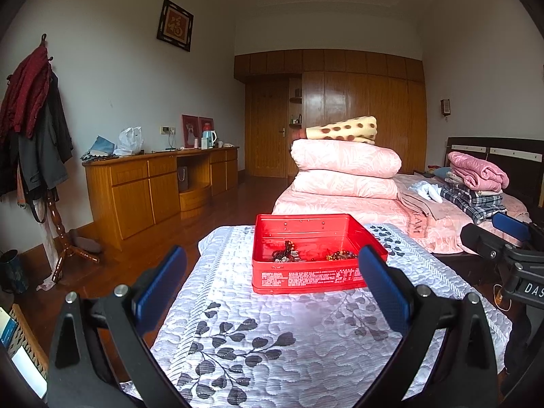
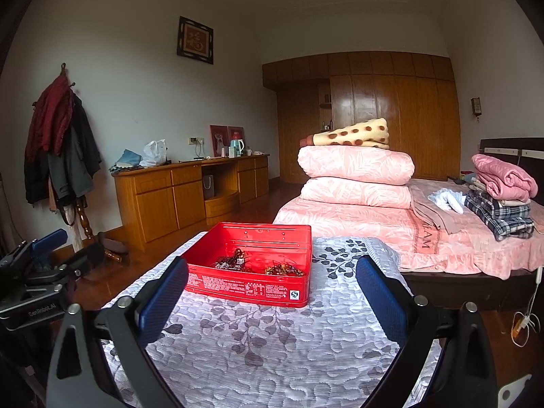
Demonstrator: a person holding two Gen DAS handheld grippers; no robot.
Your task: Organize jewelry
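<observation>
An open red tin (image 1: 306, 277) (image 2: 251, 289) stands on a white quilted cloth with grey leaf print (image 1: 272, 333) (image 2: 272, 340). Inside lie a dark beaded piece (image 1: 285, 251) (image 2: 233, 260) and an amber bead bracelet (image 1: 341, 255) (image 2: 284, 268). My left gripper (image 1: 272, 285) is open, held above the cloth just in front of the tin, nothing between its blue pads. My right gripper (image 2: 268, 292) is also open and empty, near the tin's front right corner. Each gripper shows at the edge of the other's view: the right one (image 1: 503, 238), the left one (image 2: 44, 248).
A bed with pink bedding (image 1: 357, 204) and stacked folded quilts (image 2: 357, 170) lies behind the table. Folded clothes (image 2: 499, 197) sit near the headboard. A wooden sideboard (image 1: 159, 187) and a coat stand (image 1: 40, 129) line the left wall over wooden floor.
</observation>
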